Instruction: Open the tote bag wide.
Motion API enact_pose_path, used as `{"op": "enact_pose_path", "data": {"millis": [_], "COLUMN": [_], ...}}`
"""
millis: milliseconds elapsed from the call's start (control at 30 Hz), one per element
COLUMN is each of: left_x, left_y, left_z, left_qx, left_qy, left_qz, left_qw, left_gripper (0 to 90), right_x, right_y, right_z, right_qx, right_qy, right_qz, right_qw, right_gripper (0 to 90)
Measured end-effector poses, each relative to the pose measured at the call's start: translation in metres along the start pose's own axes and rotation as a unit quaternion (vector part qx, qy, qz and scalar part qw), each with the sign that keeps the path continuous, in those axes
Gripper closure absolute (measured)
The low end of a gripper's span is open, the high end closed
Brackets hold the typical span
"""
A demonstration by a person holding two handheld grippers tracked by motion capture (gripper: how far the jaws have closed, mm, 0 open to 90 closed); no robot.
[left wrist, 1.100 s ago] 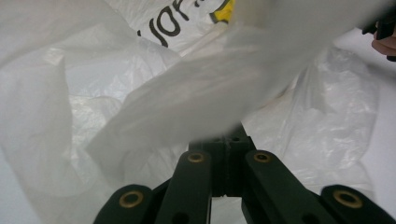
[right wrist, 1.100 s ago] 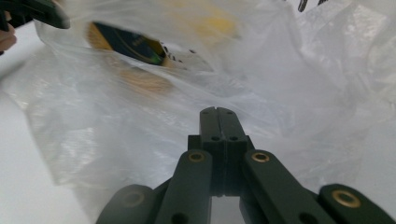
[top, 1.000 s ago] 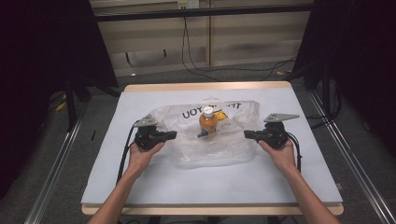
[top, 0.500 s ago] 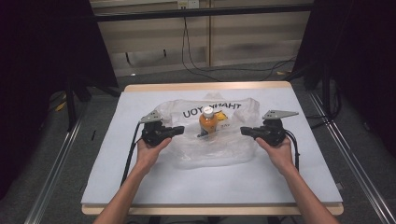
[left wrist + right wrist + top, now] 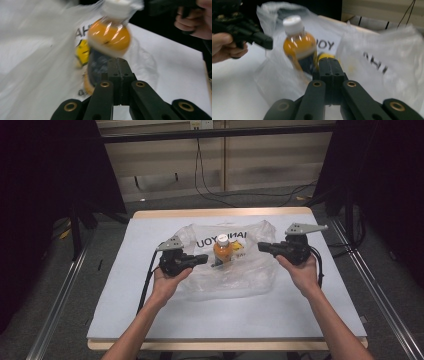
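Grippers moved: you had lifted both since a second earlier, left gripper and right gripper each with jaws pressed together, apparently pinching the plastic bag at frame centre, raising its sides around the orange bottle standing inside, so carrying looked close.

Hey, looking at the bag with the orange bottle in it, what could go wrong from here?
1. The bottle with the white cap stands inside the thin plastic bag; it could tip over if the bag is pulled unevenly.
2. The left gripper and right gripper are shut at opposite sides of the bag; whether they pinch the film is unclear, so it might slip free or tear.
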State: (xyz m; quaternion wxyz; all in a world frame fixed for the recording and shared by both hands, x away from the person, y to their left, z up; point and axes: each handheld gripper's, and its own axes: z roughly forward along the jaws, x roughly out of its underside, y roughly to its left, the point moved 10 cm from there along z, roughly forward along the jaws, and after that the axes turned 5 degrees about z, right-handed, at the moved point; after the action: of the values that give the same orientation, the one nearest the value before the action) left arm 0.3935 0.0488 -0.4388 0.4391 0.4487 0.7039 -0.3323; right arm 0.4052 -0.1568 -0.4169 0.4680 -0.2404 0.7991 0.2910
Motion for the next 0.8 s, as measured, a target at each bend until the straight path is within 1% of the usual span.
{"op": "enact_pose_path", "data": {"millis": [33,67,100,167,200,267,300,333,367,400,433,467,500,533,567,600,633,667,700,733,767,800], "left_x": [-0.006,-0.011,-0.017,-0.028,-0.033,-0.043,-0.045,-0.045,-0.046,-0.043,-0.038,-0.031,-0.021,-0.013,-0.001,0.011,0.025,0.035,0.044,0.051,0.058,0.065], "left_y": [-0.001,0.001,0.005,0.016,0.021,0.034,0.041,0.041,0.053,0.06,0.065,0.07,0.075,0.078,0.081,0.084,0.085,0.084,0.085,0.084,0.086,0.089], "left_z": [-0.003,-0.006,-0.009,-0.015,-0.016,-0.014,-0.011,-0.011,-0.002,0.003,0.01,0.016,0.024,0.029,0.036,0.042,0.05,0.055,0.058,0.06,0.06,0.059], "left_qx": [0.0,-0.001,-0.002,-0.015,-0.02,-0.034,-0.04,-0.04,-0.048,-0.057,-0.061,-0.067,-0.07,-0.07,-0.074,-0.078,-0.068,-0.065,-0.065,-0.059,-0.064,-0.071], "left_qy": [-0.007,-0.015,-0.022,-0.041,-0.045,-0.044,-0.042,-0.042,-0.026,-0.012,0.002,0.02,0.042,0.057,0.083,0.107,0.122,0.139,0.151,0.154,0.161,0.17], "left_qz": [0.005,0.01,0.011,0.0,0.003,0.007,0.004,0.004,0.004,0.002,-0.004,-0.007,-0.011,-0.013,-0.012,-0.013,-0.021,-0.02,-0.017,-0.025,-0.032,-0.03], "left_qw": [1.0,0.9998,0.9997,0.999,0.9988,0.9984,0.9983,0.9983,0.9985,0.9983,0.9981,0.9975,0.9966,0.9959,0.9938,0.9911,0.99,0.988,0.9863,0.9861,0.9844,0.9823], "left_gripper": [90.0,90.0,90.0,90.0,90.0,90.0,90.0,90.0,90.0,90.0,90.0,90.0,90.0,90.0,90.0,90.0,90.0,90.0,90.0,90.0,90.0,90.0], "right_x": [-0.007,-0.014,-0.02,-0.033,-0.038,-0.046,-0.049,-0.051,-0.052,-0.05,-0.046,-0.04,-0.032,-0.022,-0.013,-0.001,0.011,0.025,0.035,0.043,0.051,0.059], "right_y": [0.0,0.0,0.001,0.002,0.003,-0.001,-0.005,-0.01,-0.016,-0.024,-0.033,-0.042,-0.05,-0.058,-0.063,-0.068,-0.072,-0.076,-0.078,-0.08,-0.082,-0.083], "right_z": [0.002,0.004,0.007,0.01,0.012,0.019,0.023,0.028,0.032,0.038,0.044,0.05,0.056,0.061,0.065,0.071,0.075,0.079,0.082,0.083,0.083,0.083], "right_qx": [-0.002,-0.002,-0.002,-0.006,-0.006,-0.002,0.002,0.005,0.009,0.013,0.021,0.027,0.031,0.037,0.037,0.036,0.04,0.04,0.037,0.039,0.039,0.039], "right_qy": [-0.003,-0.005,-0.008,-0.019,-0.022,-0.021,-0.019,-0.021,-0.019,-0.014,-0.007,0.003,0.014,0.028,0.036,0.049,0.064,0.078,0.087,0.094,0.1,0.111], "right_qz": [-0.004,-0.005,-0.006,-0.008,-0.009,-0.014,-0.015,-0.009,-0.003,0.001,0.007,0.014,0.022,0.025,0.032,0.039,0.043,0.048,0.052,0.055,0.061,0.062], "right_qw": [1.0,1.0,0.9999,0.9998,0.9997,0.9997,0.9997,0.9997,0.9998,0.9998,0.9997,0.9995,0.9992,0.9986,0.9982,0.9974,0.9962,0.995,0.9941,0.9933,0.9923,0.9911], "right_gripper": [90.0,90.0,90.0,90.0,90.0,90.0,90.0,90.0,90.0,90.0,90.0,90.0,90.0,90.0,90.0,90.0,90.0,90.0,90.0,90.0,90.0,90.0]}}
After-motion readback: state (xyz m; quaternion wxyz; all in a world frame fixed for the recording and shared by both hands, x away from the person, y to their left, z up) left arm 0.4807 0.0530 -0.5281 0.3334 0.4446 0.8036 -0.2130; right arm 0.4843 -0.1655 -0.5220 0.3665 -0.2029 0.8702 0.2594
